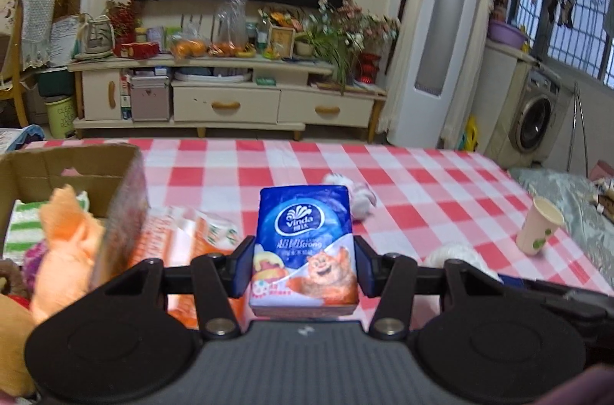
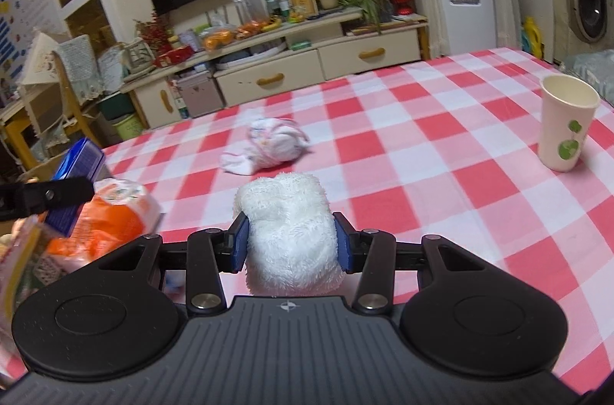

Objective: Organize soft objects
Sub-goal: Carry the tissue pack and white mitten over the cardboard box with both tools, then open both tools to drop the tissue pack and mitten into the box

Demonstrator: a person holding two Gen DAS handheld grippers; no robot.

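Note:
My left gripper (image 1: 304, 267) is shut on a blue Vinda tissue pack (image 1: 305, 244) and holds it above the checked table, just right of a cardboard box (image 1: 76, 175) that holds an orange plush (image 1: 69, 251) and a green striped cloth (image 1: 27, 224). My right gripper (image 2: 291, 240) is shut on a rolled white fluffy towel (image 2: 288, 224). The tissue pack (image 2: 76, 175) and the left gripper show at the left of the right wrist view. A bundle of white socks (image 2: 268, 144) lies on the table ahead. An orange plastic pack (image 2: 111, 213) lies beside the box.
A paper cup (image 2: 564, 125) stands at the table's right side. The red-and-white checked tablecloth (image 2: 422, 175) covers the table. A TV cabinet (image 1: 230, 98) stands beyond the far edge. A washing machine (image 1: 537, 113) is at the right.

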